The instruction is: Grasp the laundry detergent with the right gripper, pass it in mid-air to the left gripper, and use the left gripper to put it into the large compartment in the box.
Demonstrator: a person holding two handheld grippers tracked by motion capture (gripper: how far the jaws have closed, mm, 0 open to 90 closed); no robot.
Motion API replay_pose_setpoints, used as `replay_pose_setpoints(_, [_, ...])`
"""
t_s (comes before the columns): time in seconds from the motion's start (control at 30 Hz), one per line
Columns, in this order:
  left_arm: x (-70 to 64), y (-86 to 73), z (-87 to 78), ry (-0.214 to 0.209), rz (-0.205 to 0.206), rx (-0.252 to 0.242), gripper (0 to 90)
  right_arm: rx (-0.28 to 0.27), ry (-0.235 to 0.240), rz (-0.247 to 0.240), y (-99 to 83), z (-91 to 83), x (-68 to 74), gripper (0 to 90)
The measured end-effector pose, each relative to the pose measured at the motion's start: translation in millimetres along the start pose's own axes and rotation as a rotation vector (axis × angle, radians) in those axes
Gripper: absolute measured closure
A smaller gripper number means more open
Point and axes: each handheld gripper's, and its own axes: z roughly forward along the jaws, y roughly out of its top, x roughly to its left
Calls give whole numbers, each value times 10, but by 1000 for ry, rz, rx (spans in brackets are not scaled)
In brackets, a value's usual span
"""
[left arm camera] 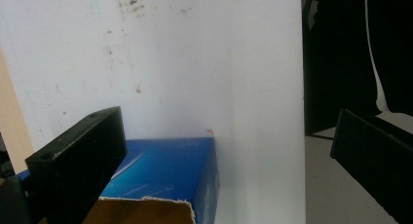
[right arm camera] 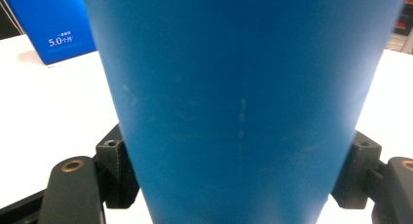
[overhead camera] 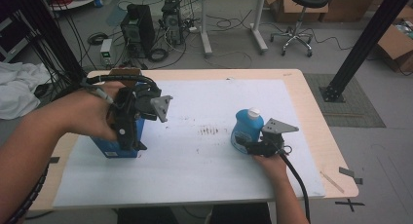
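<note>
High view: a white sheet (overhead camera: 204, 156) is spread over a pale wooden table (overhead camera: 311, 107), with cables and computer cases on the grey floor beyond. A blue bottle (overhead camera: 246, 129), upright at the sheet's right, is clamped by the right gripper (overhead camera: 258, 145). In the left gripper view, torn cardboard is revealed on the blue box (left arm camera: 170, 175), over which the left gripper (left arm camera: 224, 160) is held with jaws apart.

Dim, soft light; both gripper views blurred.
</note>
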Motion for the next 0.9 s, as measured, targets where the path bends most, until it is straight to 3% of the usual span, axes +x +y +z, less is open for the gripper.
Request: replay_pose_setpoints(0.9, [15, 12, 12, 2, 1, -2, 3, 5, -13, -8, -30, -24, 20, 419])
